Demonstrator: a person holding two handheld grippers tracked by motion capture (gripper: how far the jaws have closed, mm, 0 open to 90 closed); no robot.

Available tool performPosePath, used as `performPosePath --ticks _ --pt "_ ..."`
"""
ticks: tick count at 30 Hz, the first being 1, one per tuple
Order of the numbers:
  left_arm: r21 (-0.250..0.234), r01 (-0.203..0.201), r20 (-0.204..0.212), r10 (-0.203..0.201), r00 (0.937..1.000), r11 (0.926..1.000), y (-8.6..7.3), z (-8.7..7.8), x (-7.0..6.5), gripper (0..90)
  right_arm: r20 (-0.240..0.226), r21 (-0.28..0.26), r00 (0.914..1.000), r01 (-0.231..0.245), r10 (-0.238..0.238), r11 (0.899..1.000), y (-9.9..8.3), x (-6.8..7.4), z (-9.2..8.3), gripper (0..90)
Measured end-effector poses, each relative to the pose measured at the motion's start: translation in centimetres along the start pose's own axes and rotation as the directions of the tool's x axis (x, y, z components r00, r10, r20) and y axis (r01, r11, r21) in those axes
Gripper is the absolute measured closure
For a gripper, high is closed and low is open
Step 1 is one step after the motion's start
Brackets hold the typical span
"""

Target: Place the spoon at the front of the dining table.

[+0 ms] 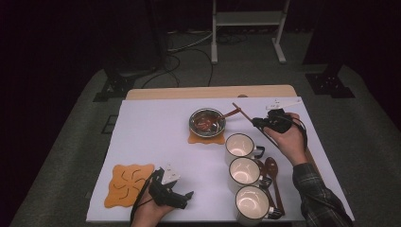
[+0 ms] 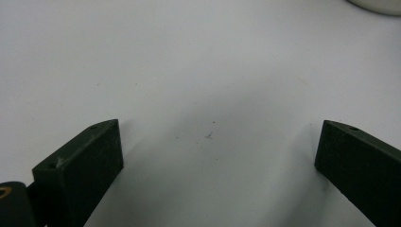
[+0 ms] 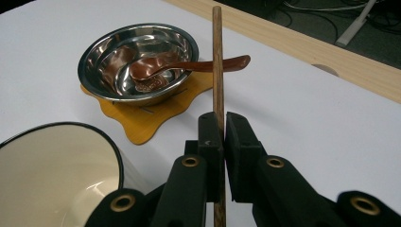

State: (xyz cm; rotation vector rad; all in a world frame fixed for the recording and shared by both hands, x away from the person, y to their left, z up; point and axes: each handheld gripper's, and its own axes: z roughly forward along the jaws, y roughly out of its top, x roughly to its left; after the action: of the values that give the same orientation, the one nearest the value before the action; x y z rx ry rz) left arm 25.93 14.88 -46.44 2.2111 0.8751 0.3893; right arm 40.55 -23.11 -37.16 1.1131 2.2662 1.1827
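Observation:
A steel bowl [image 1: 207,122] [image 3: 137,61] sits on an orange coaster [image 1: 206,139] [image 3: 142,124], and a brown spoon [image 3: 189,65] lies in it with its handle over the rim. Right of the bowl, my right gripper [image 1: 256,122] [image 3: 224,118] is shut on a thin wooden stick [image 1: 240,110] [image 3: 217,56]. The stick points past the bowl's right side toward the far edge. My left gripper [image 1: 187,199] [image 2: 215,156] rests low near the front edge, open, with only white table cover between its jaws.
Three cream mugs [image 1: 239,145] [image 1: 244,171] [image 1: 251,203] stand in a row at the front right, with brown spoons [image 1: 272,169] lying beside them. A second orange coaster [image 1: 127,184] lies at the front left. The wooden table edge [image 1: 208,92] runs along the back.

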Motion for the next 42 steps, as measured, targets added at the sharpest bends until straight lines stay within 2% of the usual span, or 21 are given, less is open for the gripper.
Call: performPosePath --ticks 14,42 --pt "0.0 -0.001 0.0 0.001 1.0 1.0 0.0 0.0 0.0 0.6 -0.003 0.003 1.0 0.003 -0.003 1.0 1.2 0.1 0.6 84.6" --pt "0.002 -0.002 0.0 0.002 1.0 1.0 0.0 0.0 0.0 0.7 -0.027 0.014 0.9986 0.047 -0.046 0.999 4.1 1.2 2.8 84.6"
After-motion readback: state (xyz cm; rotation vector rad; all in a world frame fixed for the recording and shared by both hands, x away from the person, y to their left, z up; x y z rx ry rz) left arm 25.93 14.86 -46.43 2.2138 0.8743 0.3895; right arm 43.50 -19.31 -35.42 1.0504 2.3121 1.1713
